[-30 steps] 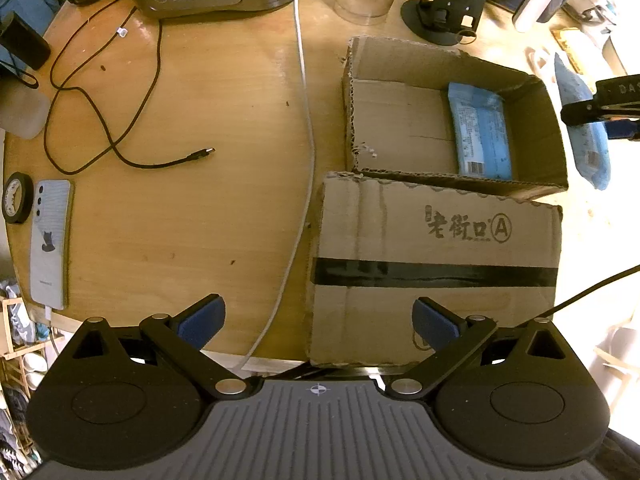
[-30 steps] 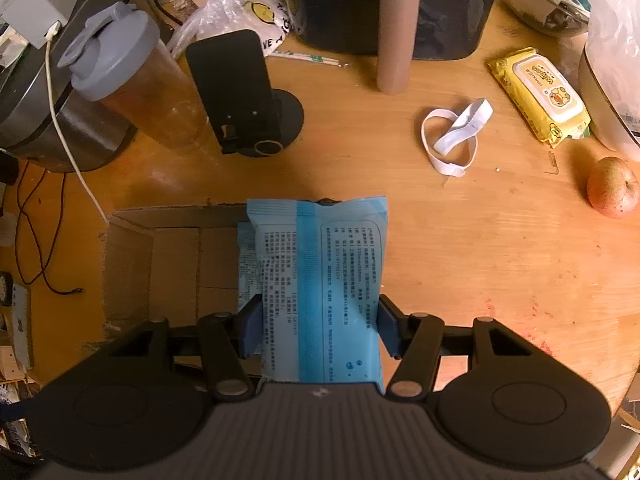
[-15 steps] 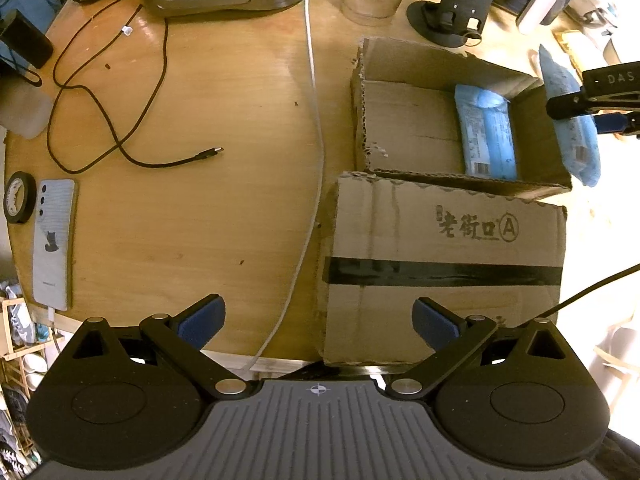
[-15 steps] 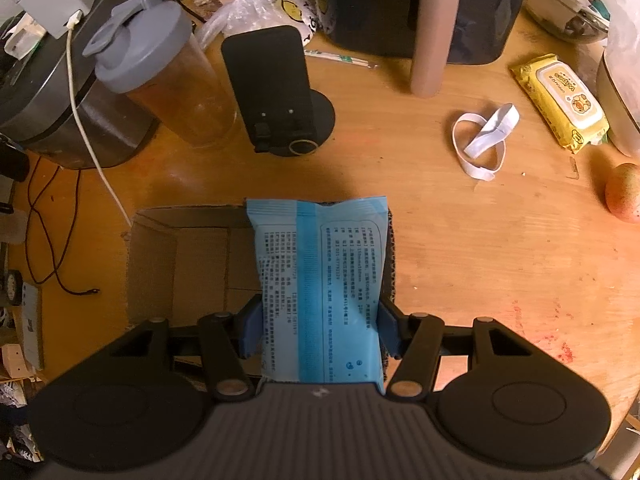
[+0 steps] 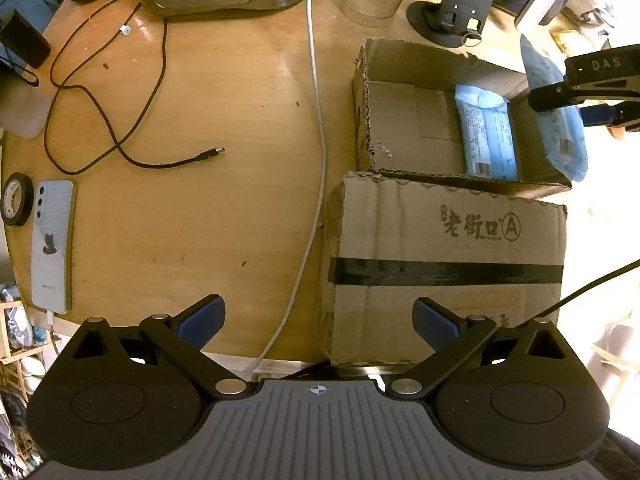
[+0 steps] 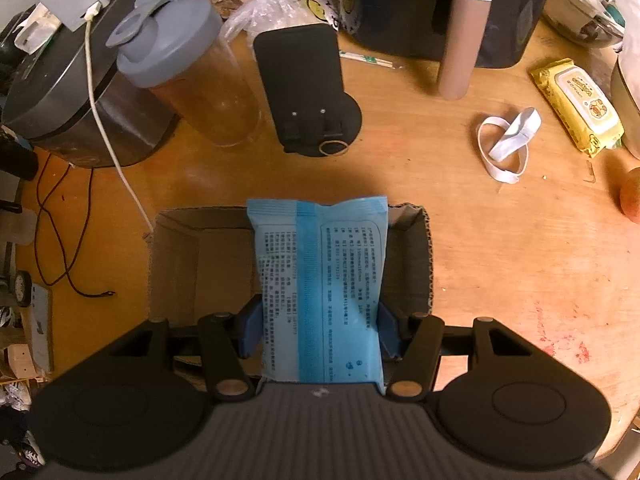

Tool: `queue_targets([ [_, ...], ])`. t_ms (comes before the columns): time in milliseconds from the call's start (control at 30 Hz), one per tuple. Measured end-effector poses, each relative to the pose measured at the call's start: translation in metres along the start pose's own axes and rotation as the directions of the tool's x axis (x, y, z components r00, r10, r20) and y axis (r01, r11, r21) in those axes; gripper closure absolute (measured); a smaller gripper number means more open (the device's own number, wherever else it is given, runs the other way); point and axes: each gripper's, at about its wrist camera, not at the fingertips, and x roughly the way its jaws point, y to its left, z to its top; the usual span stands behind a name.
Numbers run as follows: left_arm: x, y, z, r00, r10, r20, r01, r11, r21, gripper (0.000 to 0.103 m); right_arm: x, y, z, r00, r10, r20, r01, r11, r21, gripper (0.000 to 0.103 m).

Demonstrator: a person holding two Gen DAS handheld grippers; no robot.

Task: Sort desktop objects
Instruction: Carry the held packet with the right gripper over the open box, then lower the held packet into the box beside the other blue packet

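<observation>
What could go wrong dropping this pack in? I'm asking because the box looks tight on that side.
The right gripper holds the blue pack above the cardboard box's right wall; released here, it might catch the rim or slide outside. Another blue pack already lies against that wall, so the new one may land on it tilted.

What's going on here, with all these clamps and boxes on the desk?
Someone is tidying a cluttered wooden table with a hand-held clamp tool in each hand. The right gripper has its jaws shut on a blue packet and holds it above an open cardboard box. A similar blue pack already lies inside that box. The left gripper holds nothing, its jaws wide apart above the table's near edge.
</observation>
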Motion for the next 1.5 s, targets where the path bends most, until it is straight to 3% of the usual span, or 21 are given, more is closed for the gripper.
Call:
queue_targets([
  [1500,0.004,0.013,0.005,1.000,-0.016,-0.010,0.016,1.000,0.000,0.000,0.023,0.069,0.008,0.998,0.062,-0.020,-0.062,0.998,-0.003,0.047],
])
